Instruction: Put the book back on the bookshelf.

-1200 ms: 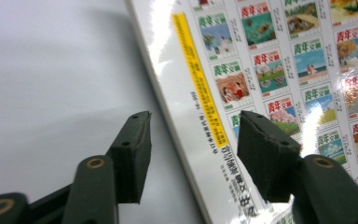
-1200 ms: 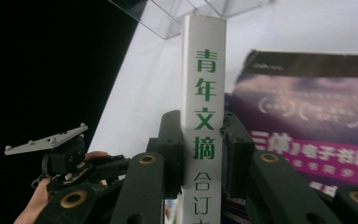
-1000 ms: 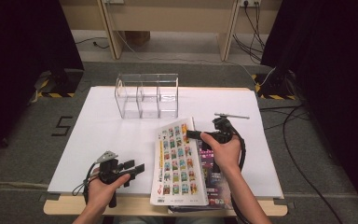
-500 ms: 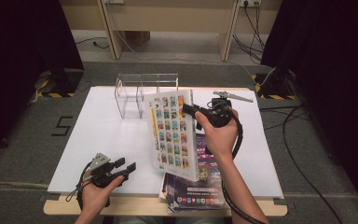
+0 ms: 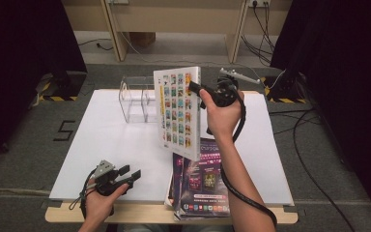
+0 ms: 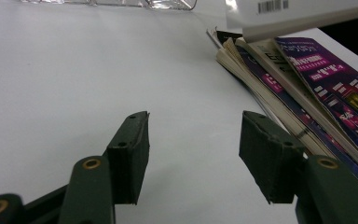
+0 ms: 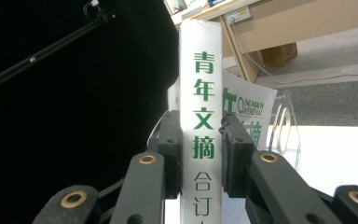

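Right gripper (image 5: 196,90): jaws clamped on the spine of the white book (image 5: 178,111), one pad on each side.
White book: held upright in the air, above the magazine stack (image 5: 200,183), near the clear rack (image 5: 137,99).
Left gripper (image 5: 128,175): jaws apart, nothing between them, low over the white table (image 5: 111,140), beside the stack.

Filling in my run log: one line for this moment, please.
right hand-held gripper: shut on white book, lifted | left hand-held gripper: open, over table
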`<action>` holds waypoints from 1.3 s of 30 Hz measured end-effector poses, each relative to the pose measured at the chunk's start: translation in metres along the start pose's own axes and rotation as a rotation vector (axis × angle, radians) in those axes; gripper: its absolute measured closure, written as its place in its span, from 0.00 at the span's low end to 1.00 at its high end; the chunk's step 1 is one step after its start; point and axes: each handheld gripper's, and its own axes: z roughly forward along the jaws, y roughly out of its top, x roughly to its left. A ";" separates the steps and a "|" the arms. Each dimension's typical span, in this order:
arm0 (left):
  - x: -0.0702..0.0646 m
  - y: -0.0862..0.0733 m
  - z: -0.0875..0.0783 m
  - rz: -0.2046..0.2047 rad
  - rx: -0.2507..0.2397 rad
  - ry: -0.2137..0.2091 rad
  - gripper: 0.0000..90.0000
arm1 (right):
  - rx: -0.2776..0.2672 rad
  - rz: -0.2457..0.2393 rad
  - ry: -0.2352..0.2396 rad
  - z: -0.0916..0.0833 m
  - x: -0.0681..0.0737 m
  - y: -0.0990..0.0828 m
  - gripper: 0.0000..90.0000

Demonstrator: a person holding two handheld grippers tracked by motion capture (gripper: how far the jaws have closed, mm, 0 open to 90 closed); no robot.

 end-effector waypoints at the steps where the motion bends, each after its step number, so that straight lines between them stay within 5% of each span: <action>1: 0.000 0.000 0.000 0.000 0.000 0.000 0.47 | -0.002 0.000 0.000 0.003 -0.001 0.003 0.83; 21: 0.001 -0.001 0.000 -0.003 -0.001 0.000 0.47 | -0.037 -0.002 0.001 0.039 -0.003 0.041 0.83; 31: 0.000 -0.003 0.002 -0.003 0.009 -0.008 0.47 | -0.080 -0.030 -0.107 0.047 -0.019 0.045 0.82; 39: -0.002 -0.004 0.003 0.002 0.015 -0.013 0.47 | -0.092 -0.109 -0.193 0.057 -0.004 0.040 0.82</action>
